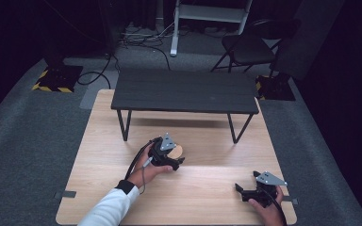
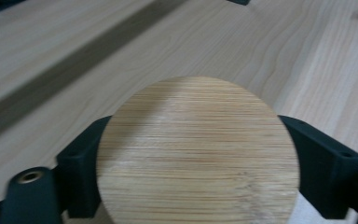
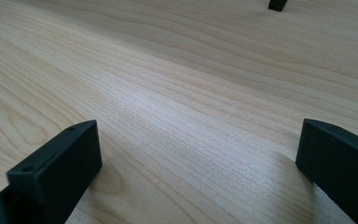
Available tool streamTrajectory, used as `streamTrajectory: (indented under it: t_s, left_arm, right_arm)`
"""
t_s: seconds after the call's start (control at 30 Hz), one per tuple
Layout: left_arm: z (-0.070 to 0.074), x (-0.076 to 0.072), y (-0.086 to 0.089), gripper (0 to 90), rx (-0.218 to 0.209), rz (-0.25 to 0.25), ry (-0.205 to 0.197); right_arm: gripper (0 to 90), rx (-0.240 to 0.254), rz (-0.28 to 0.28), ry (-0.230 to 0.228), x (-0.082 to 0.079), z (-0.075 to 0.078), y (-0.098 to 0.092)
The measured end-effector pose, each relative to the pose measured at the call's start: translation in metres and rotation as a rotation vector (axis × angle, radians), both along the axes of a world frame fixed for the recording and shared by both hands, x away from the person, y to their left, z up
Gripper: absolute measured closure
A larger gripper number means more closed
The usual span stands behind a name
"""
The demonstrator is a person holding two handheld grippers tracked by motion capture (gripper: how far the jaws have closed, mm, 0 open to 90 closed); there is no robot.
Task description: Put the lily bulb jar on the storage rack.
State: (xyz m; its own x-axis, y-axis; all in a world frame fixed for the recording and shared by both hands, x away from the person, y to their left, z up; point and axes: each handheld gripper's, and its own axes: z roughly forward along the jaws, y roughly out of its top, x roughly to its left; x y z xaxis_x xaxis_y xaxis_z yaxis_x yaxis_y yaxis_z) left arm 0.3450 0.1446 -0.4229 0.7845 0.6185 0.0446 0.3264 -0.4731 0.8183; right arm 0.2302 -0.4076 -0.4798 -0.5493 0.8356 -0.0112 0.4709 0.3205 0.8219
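left gripper mid-table, jaws closed against both sides of the round bamboo disc, face up, just in front of the small black bench. looks like the grasp step; next probably a level lift (round, so no long axis, grain crosswise between the jaws). right gripper spread wide over bare table, holding nothing.

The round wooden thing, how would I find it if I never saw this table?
Look at the light wooden table, in front of the small black bench standing on it. The left gripper has a jaw on each side of a flat bamboo disc. It is the round, striped-grain piece there.
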Motion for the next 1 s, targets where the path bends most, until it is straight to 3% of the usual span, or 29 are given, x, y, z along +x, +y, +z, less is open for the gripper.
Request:
streamTrajectory:
  t_s: [0.2, 0.3, 0.37, 0.63, 0.73, 0.93, 0.97, 1.0]
  left_arm:
    - [0.003, 0.002, 0.001, 23.5, 0.004, -0.001, 0.011]
    - [0.012, 0.0, -0.002, 23.7, 0.039, -0.016, 0.001]
    - [0.02, -0.001, -0.001, 23.7, 0.028, -0.021, 0.001]
    - [0.081, 0.0, 0.002, 23.8, -0.012, -0.065, -0.029]
    - [0.106, 0.005, -0.003, 23.7, -0.015, -0.064, -0.044]
    - [0.149, 0.024, -0.012, 23.8, -0.053, -0.089, -0.021]
    - [0.162, 0.029, -0.015, 23.8, -0.063, -0.097, -0.024]
    - [0.162, 0.029, -0.015, 23.8, -0.063, -0.097, -0.024]
  right_arm:
    - [0.0, 0.0, 0.002, 0.0, 0.0, 0.0, 0.0]
    - [0.0, 0.0, 0.002, 0.0, 0.0, 0.0, 0.0]
    - [0.0, 0.0, 0.002, 0.0, 0.0, 0.0, 0.0]
    - [0.0, 0.0, 0.004, 0.0, 0.001, 0.0, 0.0]
    - [0.0, 0.0, 0.005, 0.0, 0.001, 0.0, 0.0]
    - [0.0, 0.0, 0.005, 0.0, 0.001, 0.0, 0.0]
    - [0.0, 0.002, 0.004, 0.0, 0.001, 0.0, 0.0]
    - [0.0, 0.002, 0.004, 0.0, 0.001, 0.0, 0.0]
